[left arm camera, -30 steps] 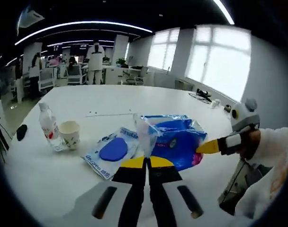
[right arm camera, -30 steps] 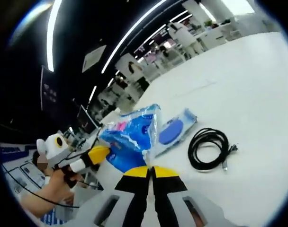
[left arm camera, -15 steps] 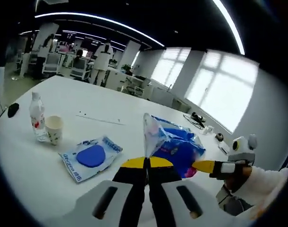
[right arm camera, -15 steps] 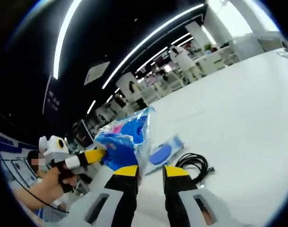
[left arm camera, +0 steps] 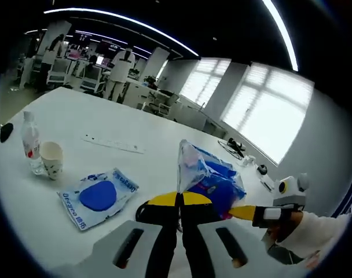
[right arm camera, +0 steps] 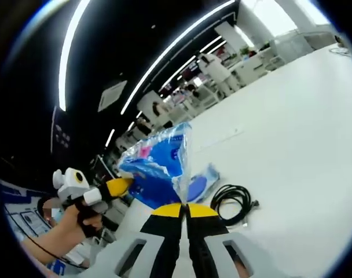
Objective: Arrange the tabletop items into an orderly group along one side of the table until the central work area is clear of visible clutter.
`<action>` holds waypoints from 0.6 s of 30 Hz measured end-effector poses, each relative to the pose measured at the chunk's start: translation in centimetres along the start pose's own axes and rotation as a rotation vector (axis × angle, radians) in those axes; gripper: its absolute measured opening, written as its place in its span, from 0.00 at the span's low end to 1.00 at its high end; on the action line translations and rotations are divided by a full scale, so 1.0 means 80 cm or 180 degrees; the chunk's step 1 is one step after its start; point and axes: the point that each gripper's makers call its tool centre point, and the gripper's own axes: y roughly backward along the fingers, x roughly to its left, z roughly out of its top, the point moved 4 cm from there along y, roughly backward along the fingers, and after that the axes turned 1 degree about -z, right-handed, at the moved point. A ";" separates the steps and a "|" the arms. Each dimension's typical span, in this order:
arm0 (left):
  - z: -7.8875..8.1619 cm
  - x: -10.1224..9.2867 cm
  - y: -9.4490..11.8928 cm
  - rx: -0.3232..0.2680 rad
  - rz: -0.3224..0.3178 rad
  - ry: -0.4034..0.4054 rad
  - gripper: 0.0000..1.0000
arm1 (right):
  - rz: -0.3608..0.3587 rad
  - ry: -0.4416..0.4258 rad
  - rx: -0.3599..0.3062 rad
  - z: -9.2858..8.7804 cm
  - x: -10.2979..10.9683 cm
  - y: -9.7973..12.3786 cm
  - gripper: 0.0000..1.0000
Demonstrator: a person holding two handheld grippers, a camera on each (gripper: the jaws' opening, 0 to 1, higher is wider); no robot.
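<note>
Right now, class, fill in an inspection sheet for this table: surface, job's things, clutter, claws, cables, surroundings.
Surface: white table, mostly bare.
Job's things: blue bag held up off the table by both claws; flat blue packet lying flat; bottle and cup upright, side by side.
Clutter: small dark object at the table edge, too blurred to name.
Claws: left claw shut on the bag; right claw shut on the bag.
Cables: black cable coiled beside the packet.
Surroundings: open office, desks, people standing, windows.
</note>
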 end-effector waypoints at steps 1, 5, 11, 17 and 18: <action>-0.001 -0.004 -0.001 0.0033 -0.0019 -0.0059 0.00 | -0.0006 0.0002 0.0006 0.003 -0.003 -0.001 0.00; 0.005 -0.002 -0.020 0.0115 -0.0056 -0.0096 0.00 | -0.0036 0.0009 0.0017 0.016 -0.014 -0.004 0.00; 0.002 -0.004 -0.053 0.0291 -0.0097 -0.0329 0.00 | -0.0163 -0.0017 0.0034 0.046 -0.044 -0.016 0.00; -0.009 0.012 -0.087 0.0534 -0.0009 -0.0360 0.00 | -0.0284 0.0037 0.0180 0.064 -0.068 -0.040 0.00; -0.009 0.014 -0.093 0.0581 0.0020 -0.0404 0.00 | -0.0292 0.0050 0.0186 0.066 -0.071 -0.043 0.00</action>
